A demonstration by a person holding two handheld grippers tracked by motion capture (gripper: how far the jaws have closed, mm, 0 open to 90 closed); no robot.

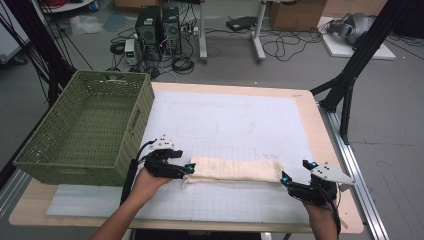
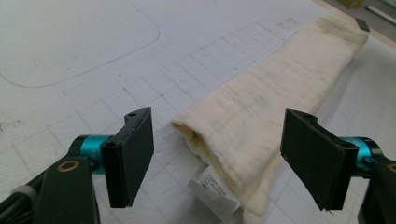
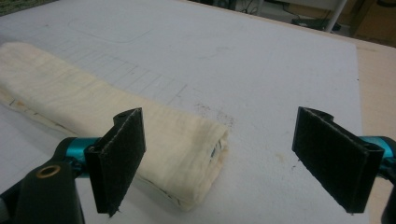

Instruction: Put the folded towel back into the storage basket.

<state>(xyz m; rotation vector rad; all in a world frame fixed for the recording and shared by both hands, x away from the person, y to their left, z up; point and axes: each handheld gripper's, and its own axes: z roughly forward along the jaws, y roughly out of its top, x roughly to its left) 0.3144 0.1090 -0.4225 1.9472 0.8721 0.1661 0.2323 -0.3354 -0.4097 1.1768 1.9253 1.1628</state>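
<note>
High view shows the folded cream towel (image 1: pixel 234 170) lying on the white mat (image 1: pixel 240 120) just right of the green basket (image 1: pixel 85 130), with the left gripper (image 1: pixel 186 170) wide open around its left end and the right gripper (image 1: pixel 295 176) wide open, holding nothing, at its right end.

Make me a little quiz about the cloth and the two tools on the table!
1. True or false: the folded cream cloth lies inside the green basket.
2. Which tool is at the cloth end with the white label: left tool or right tool?
3. Are the right tool's jaws open or shut?

Key:
1. False; it lies on the white mat, beside the basket.
2. The left tool.
3. Open, with the cloth's end between them, not pinched.
</note>
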